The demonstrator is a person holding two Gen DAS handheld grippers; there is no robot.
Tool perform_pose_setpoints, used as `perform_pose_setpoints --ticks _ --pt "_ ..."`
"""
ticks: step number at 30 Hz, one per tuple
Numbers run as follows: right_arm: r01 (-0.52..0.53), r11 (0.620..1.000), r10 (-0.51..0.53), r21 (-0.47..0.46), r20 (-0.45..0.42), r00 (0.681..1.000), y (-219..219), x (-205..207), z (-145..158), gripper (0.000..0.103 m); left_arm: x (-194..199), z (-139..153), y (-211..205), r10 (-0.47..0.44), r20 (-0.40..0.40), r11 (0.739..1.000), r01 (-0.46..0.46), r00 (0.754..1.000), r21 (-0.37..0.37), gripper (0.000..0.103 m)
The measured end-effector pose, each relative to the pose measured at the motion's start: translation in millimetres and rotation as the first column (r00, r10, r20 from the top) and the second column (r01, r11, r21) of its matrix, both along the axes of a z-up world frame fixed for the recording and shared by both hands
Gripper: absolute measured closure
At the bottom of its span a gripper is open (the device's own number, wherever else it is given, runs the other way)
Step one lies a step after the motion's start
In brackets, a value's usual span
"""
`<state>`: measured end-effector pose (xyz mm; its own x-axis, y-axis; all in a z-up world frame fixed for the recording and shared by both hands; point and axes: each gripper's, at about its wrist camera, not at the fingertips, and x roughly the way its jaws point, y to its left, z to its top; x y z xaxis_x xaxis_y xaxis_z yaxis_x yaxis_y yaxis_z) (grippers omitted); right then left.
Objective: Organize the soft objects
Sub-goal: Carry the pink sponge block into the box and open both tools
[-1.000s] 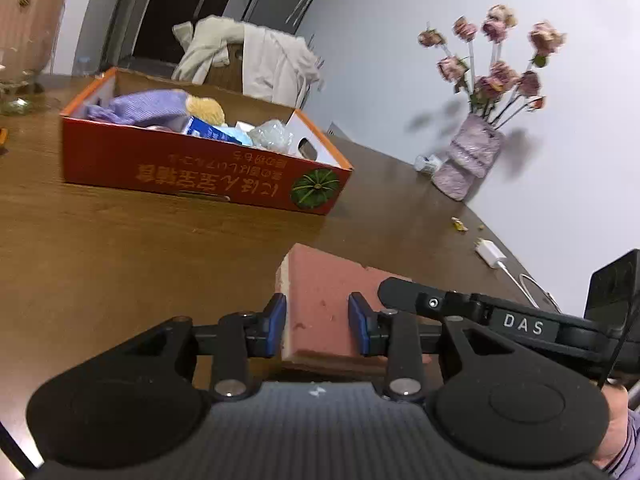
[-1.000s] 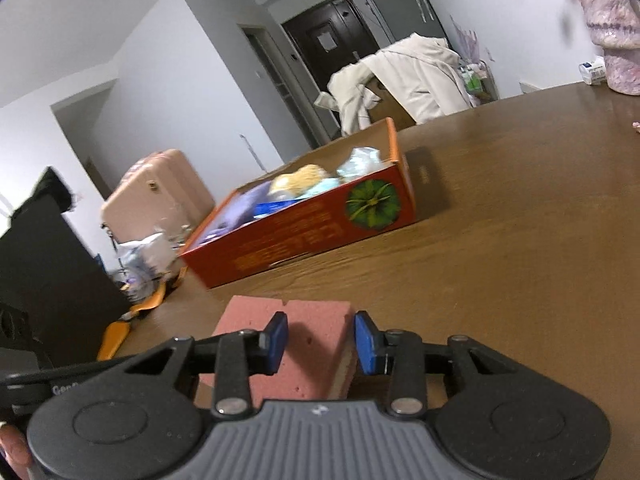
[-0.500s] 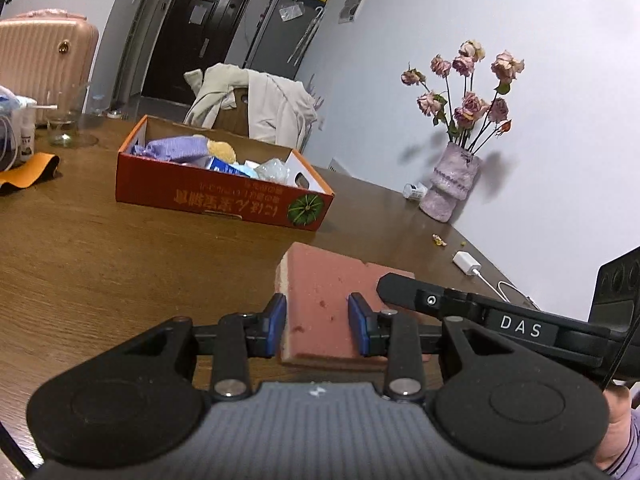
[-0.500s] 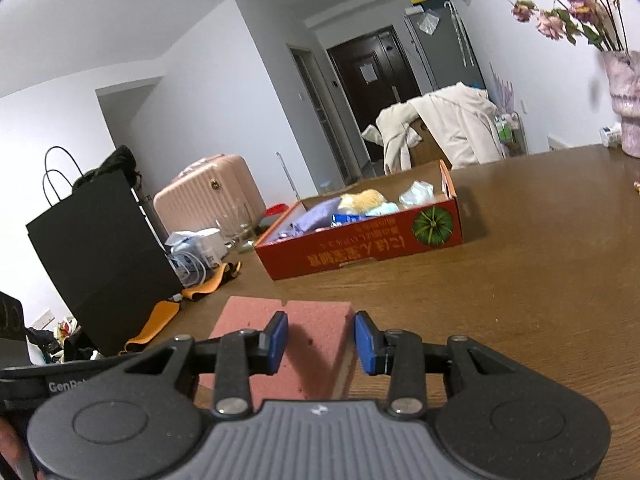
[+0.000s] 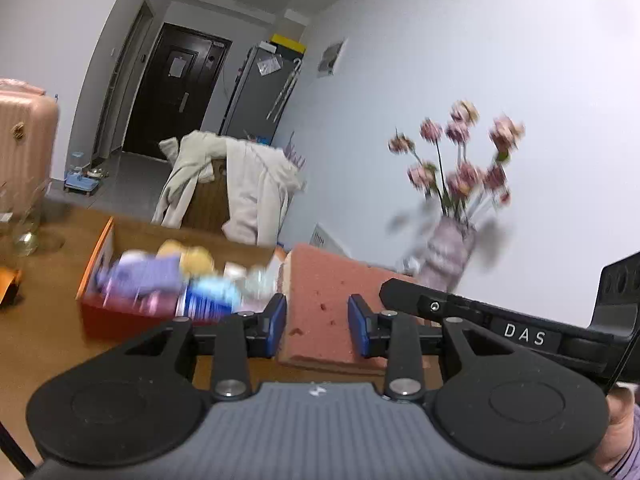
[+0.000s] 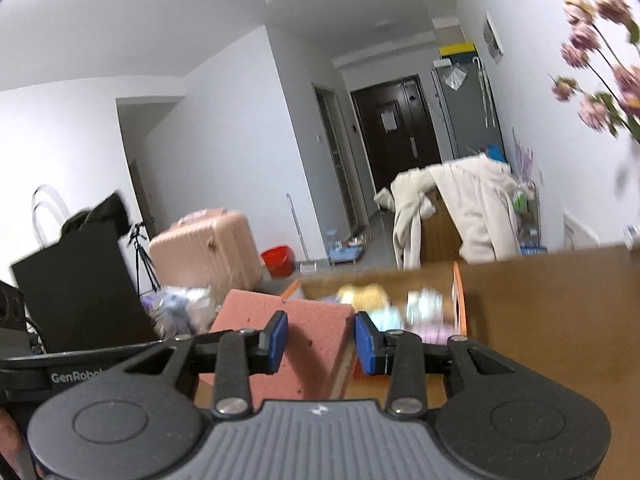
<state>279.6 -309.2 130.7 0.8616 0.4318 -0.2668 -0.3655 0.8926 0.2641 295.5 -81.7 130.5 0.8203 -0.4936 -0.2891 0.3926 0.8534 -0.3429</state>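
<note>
Both grippers, left (image 5: 316, 322) and right (image 6: 320, 338), pinch opposite ends of one pink sponge (image 5: 320, 300), holding it clear of the table (image 6: 540, 300). The box (image 5: 94, 280) lies ahead and below; you carry the sponge forward over its rim.

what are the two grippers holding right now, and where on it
Both hold one pink sponge: the left gripper clamps one end, the right gripper the opposite end.

A porous, matt pink sponge (image 5: 320, 304) is seen; the surface (image 6: 540, 320) looks like smooth brown wood, the box (image 5: 100, 312) like orange cardboard.
</note>
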Motion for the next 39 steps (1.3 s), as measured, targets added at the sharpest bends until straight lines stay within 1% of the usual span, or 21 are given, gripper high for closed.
perform_pose_setpoints --ticks 2,5,7,9,12,15,17,20,21,24,27,28,29,30,32,34,36,38,39 --pt "0.0 1.0 0.0 -0.003 0.007 1.0 -3 40 17 0.067 35 13 -4 0.004 0.002 1.0 -0.004 1.0 0.001 0.069" --pt "0.001 1.0 -0.001 -0.009 -0.002 1.0 -5 97 32 0.067 91 24 -12 0.01 0.002 1.0 -0.01 1.0 0.017 0.069" --pt "0.01 0.999 -0.01 -0.034 0.01 1.0 -5 133 37 0.068 127 25 -17 0.011 -0.014 1.0 -0.011 1.0 0.024 0.069" --pt "0.016 0.998 -0.016 -0.06 -0.004 1.0 -1 168 34 0.067 162 20 -20 0.023 -0.046 0.999 -0.021 0.999 0.033 0.069" --pt "0.02 0.996 -0.023 -0.092 -0.032 0.999 2 222 20 0.067 211 6 -25 0.039 -0.097 0.998 -0.035 0.995 0.045 0.069" --pt "0.028 0.996 -0.035 -0.084 -0.088 0.995 1 269 2 0.068 256 -16 -27 0.051 -0.159 0.998 -0.044 0.986 0.044 0.069" --pt "0.036 0.996 -0.046 -0.084 -0.125 0.991 1 295 -13 0.068 278 -31 -29 0.055 -0.199 0.998 -0.047 0.978 0.046 0.07" --pt "0.044 0.992 -0.065 -0.121 -0.177 0.982 4 330 -37 0.068 310 -54 -32 0.067 -0.272 0.997 -0.052 0.96 0.063 0.07" --pt "0.048 0.989 -0.076 -0.141 -0.196 0.978 6 340 -46 0.069 320 -63 -34 0.071 -0.303 0.996 -0.051 0.95 0.072 0.07" --pt "0.07 0.977 -0.121 -0.199 -0.256 0.959 13 365 -68 0.071 338 -85 -39 0.068 -0.388 0.995 -0.035 0.919 0.093 0.073" --pt "0.066 0.968 -0.15 -0.242 -0.344 0.927 16 381 -90 0.072 351 -103 -40 0.07 -0.467 0.993 -0.018 0.882 0.114 0.075" --pt "0.064 0.959 -0.166 -0.277 -0.363 0.917 19 383 -96 0.071 354 -107 -43 0.069 -0.48 0.991 -0.006 0.875 0.132 0.079" --pt "0.06 0.944 -0.186 -0.325 -0.373 0.909 23 386 -101 0.072 355 -111 -47 0.075 -0.483 0.988 0.002 0.872 0.156 0.082" --pt "0.061 0.932 -0.2 -0.358 -0.367 0.908 27 386 -106 0.072 355 -114 -48 0.077 -0.486 0.988 -0.001 0.871 0.156 0.082" --pt "0.065 0.932 -0.208 -0.356 -0.38 0.901 25 387 -107 0.073 356 -116 -47 0.065 -0.491 0.989 0.01 0.869 0.148 0.082" --pt "0.056 0.925 -0.211 -0.375 -0.386 0.898 26 384 -106 0.075 356 -116 -46 0.061 -0.497 0.988 0.016 0.866 0.151 0.081" --pt "0.05 0.922 -0.213 -0.385 -0.395 0.893 27 382 -106 0.076 354 -115 -47 0.062 -0.493 0.986 0.024 0.868 0.166 0.081" --pt "0.049 0.922 -0.216 -0.385 -0.404 0.889 27 380 -104 0.075 349 -112 -47 0.074 -0.487 0.983 0.018 0.87 0.182 0.078" --pt "0.055 0.923 -0.213 -0.38 -0.389 0.896 28 377 -101 0.07 346 -109 -47 0.092 -0.478 0.98 0.007 0.874 0.201 0.075"
